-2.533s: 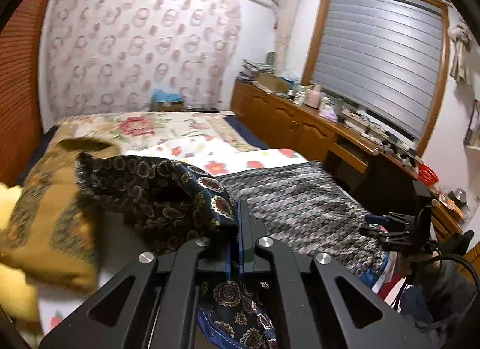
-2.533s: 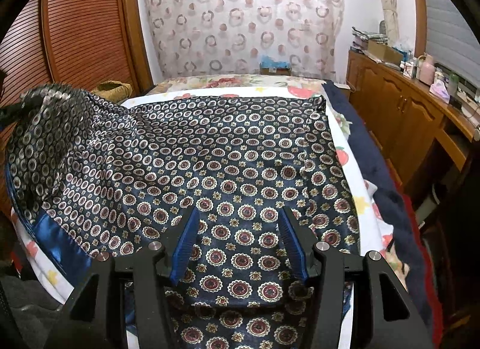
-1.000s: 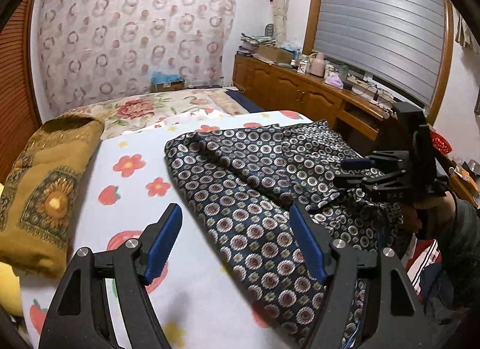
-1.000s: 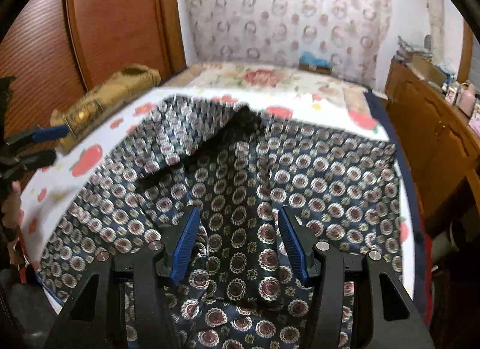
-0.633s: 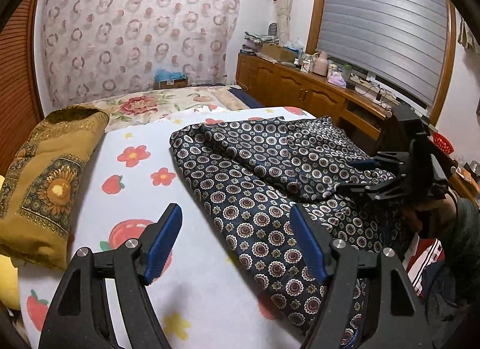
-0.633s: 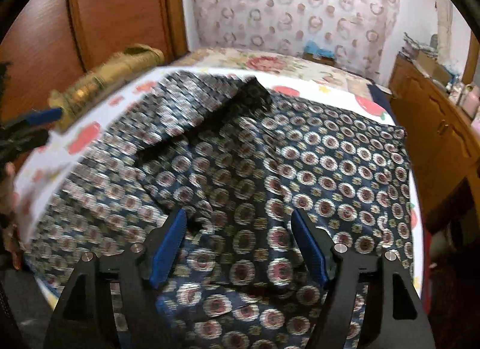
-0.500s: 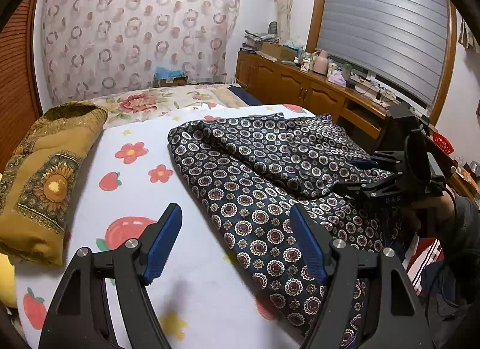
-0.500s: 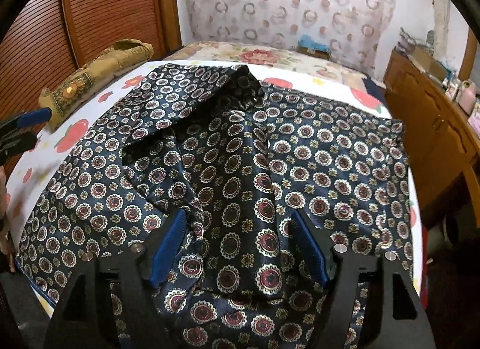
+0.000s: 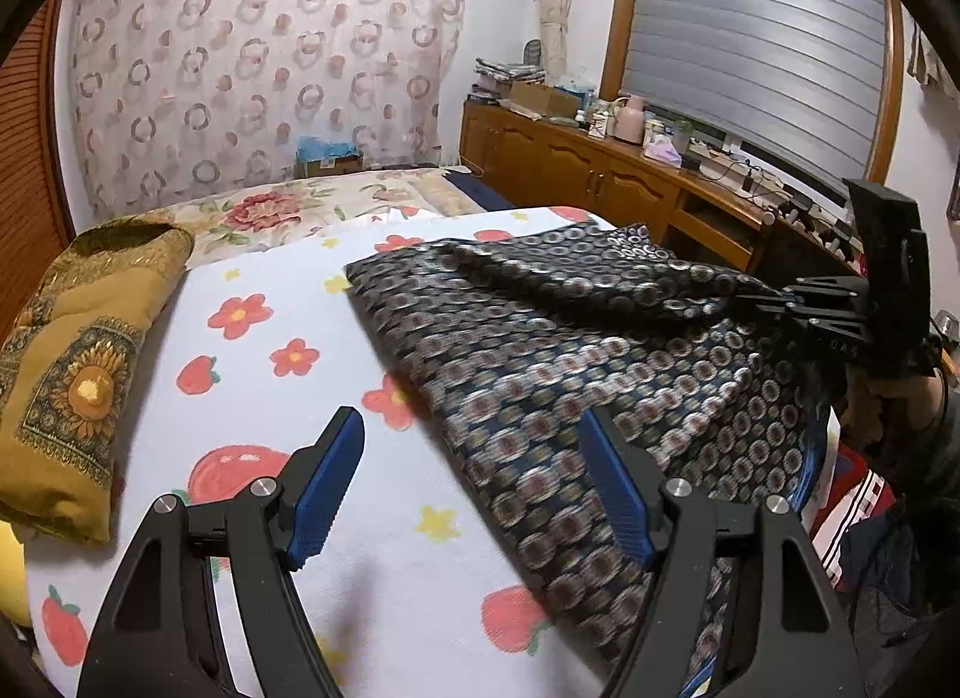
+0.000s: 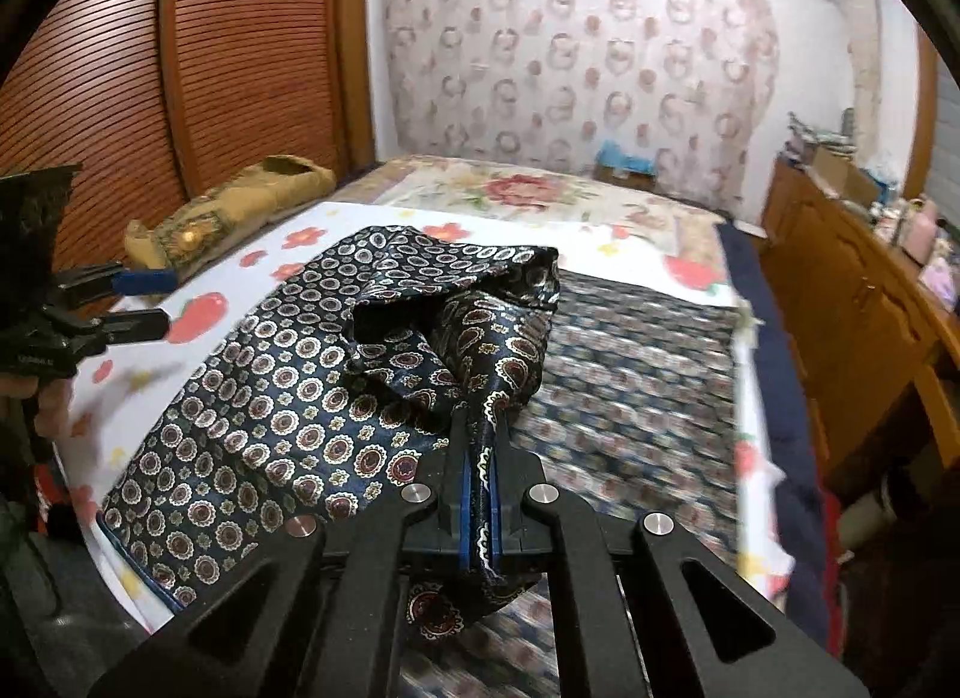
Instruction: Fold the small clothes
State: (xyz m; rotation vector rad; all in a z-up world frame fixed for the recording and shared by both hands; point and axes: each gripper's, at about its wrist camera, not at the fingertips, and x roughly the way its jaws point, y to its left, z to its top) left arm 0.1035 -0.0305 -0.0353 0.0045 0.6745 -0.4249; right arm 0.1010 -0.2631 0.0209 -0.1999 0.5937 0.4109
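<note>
- No readable brand or label; faint white lettering on the black gripper bodies is too small to read.
- Right gripper jaws now clamped on a fold of the dark navy silky medallion-print garment; half a second ago they stood apart over it.
- Garment bunched and lifted at that grip, the rest spread on the white fruit-and-flower bedsheet.
- Left gripper jaws apart as before, empty, above the garment's edge on the sheet.

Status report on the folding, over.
Right tool shut on garment, fold lifted off the bed. Left tool open, empty, over the sheet beside the garment's edge. Gold cushion lies apart at the side, nothing in the way.
</note>
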